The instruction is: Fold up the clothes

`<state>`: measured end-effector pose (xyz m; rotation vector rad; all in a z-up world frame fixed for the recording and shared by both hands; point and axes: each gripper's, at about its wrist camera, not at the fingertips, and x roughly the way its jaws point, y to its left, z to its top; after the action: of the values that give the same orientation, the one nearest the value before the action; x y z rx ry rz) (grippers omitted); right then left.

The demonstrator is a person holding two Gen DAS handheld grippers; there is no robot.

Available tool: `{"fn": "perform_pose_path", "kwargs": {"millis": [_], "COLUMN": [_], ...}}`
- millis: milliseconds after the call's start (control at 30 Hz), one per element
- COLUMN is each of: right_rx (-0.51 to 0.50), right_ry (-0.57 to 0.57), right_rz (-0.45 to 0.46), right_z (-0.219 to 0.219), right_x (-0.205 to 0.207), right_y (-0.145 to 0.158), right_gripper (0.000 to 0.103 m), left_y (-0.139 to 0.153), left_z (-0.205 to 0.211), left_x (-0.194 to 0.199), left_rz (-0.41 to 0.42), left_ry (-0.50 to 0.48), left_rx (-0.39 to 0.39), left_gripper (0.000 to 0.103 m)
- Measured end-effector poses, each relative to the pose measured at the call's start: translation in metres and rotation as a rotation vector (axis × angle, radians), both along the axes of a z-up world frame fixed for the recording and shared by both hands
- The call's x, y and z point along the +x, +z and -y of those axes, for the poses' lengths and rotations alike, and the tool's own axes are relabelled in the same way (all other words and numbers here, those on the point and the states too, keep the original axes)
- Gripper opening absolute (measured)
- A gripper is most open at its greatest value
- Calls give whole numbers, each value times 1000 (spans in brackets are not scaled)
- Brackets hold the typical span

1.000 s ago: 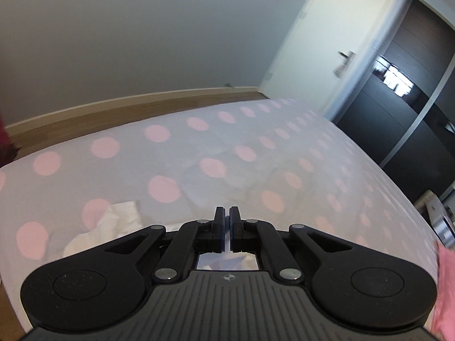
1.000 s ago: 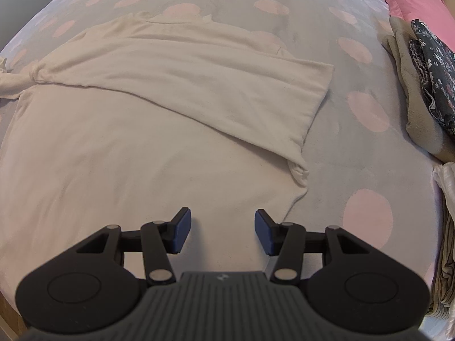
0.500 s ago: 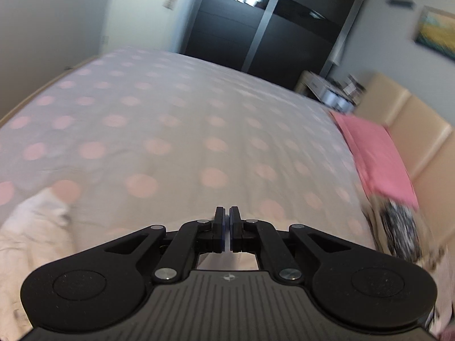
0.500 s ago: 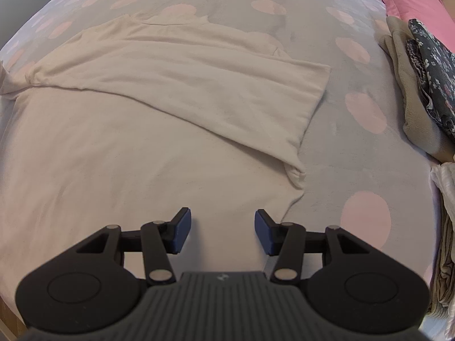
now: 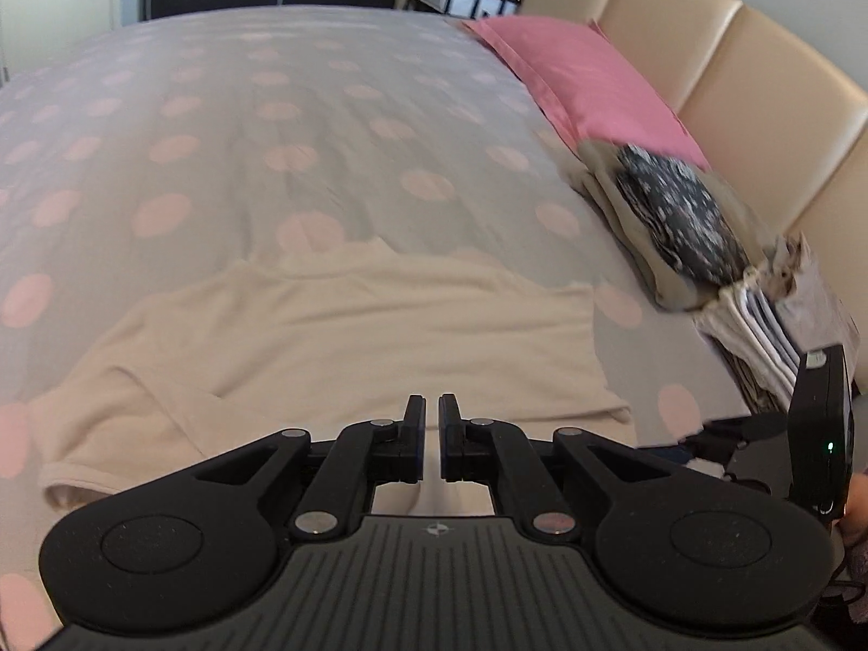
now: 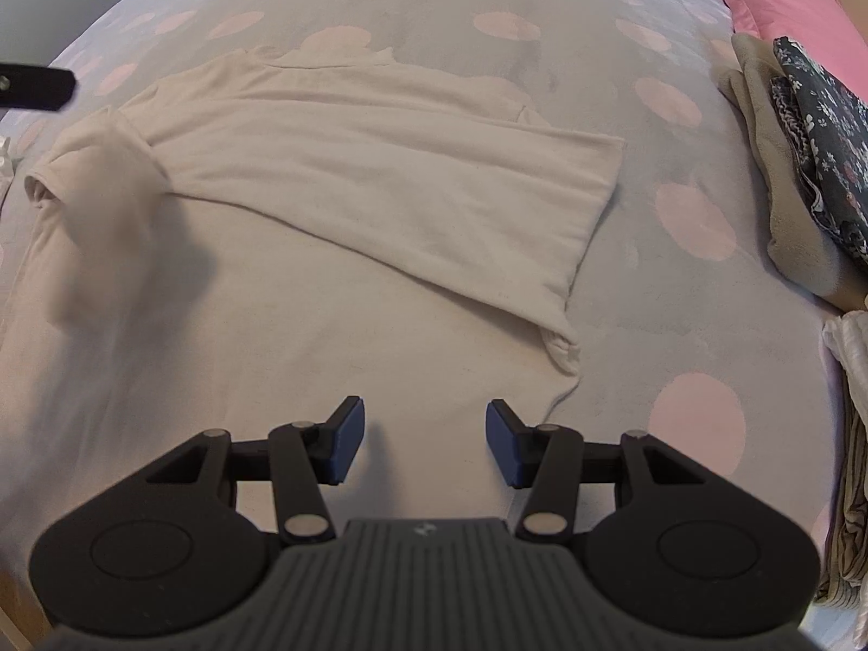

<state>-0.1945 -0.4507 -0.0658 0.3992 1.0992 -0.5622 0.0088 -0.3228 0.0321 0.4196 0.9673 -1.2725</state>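
Left wrist view has swung since a second ago: then it faced the wall and door across the bed's far edge, now it faces the headboard [image 5: 721,70] side, with the cream top [image 5: 347,325] laid out ahead of it. In the right wrist view, a sleeve [image 6: 103,206] that was stretched out to the left edge now lies folded over the garment's left part, blurred. The right gripper's view is otherwise unchanged.

Left gripper [image 5: 432,434]: jaws opening, only a narrow slit between the pads; nothing between them. Cream fabric shows past the tips.

Right gripper [image 6: 425,442]: jaws well apart, blue pads [image 6: 347,442] visible, nothing between them; it hovers over the lower hem area of the cream top [image 6: 336,249]. Its body appears at the right edge of the left wrist view.

Cream top: spread flat on the grey bedspread [image 6: 624,293] with pink dots, centre of the right wrist frame. One sleeve is folded diagonally across the chest, cuff towards centre right.

Right edge of both frames: stack of folded clothes [image 5: 678,217], a dark floral piece on top of a beige one, white folded items below it. Pink pillow [image 5: 580,76] in the upper right, against the headboard.
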Motion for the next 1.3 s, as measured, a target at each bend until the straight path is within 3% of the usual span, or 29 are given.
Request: {"fn": "perform_pose_path", "kwargs": {"millis": [33, 100, 167, 300, 367, 533, 767, 1000, 1067, 1133, 1300], "right_rx": [-4, -13, -21, -41, -52, -69, -79, -105, -129, -144, -49], "right_ry": [2, 6, 11, 60, 99, 251, 405, 447, 460, 469, 389], "right_rz": [4, 18, 33, 78, 103, 165, 133, 32, 3, -2, 82], "right_z": [-1, -4, -6, -18, -26, -60, -96, -101, -101, -101, -78], "right_x": [1, 3, 5, 17, 25, 53, 97, 117, 118, 117, 101], "right_y": [1, 5, 9, 17, 22, 29, 14, -21, -27, -23, 6], "right_gripper": [53, 53, 53, 51, 44, 42, 43, 41, 29, 17, 15], "left_y": [-3, -4, -3, -1, -4, -21, -42, -57, -61, -62, -62], "left_z": [2, 0, -3, -19, -30, -62, -101, -127, -131, -132, -129], "left_x": [-2, -3, 1, 24, 38, 69, 94, 114, 117, 118, 114], "left_rz": [-5, 0, 10, 41, 70, 100, 164, 154, 148, 145, 150], "left_ry": [-12, -13, -1, 99, 157, 261, 313, 353, 363, 369, 354], "left_rx": [15, 18, 14, 18, 42, 118, 197, 254, 269, 276, 276], "left_gripper": [21, 32, 35, 36, 36, 35, 35, 35, 35, 36, 35]}}
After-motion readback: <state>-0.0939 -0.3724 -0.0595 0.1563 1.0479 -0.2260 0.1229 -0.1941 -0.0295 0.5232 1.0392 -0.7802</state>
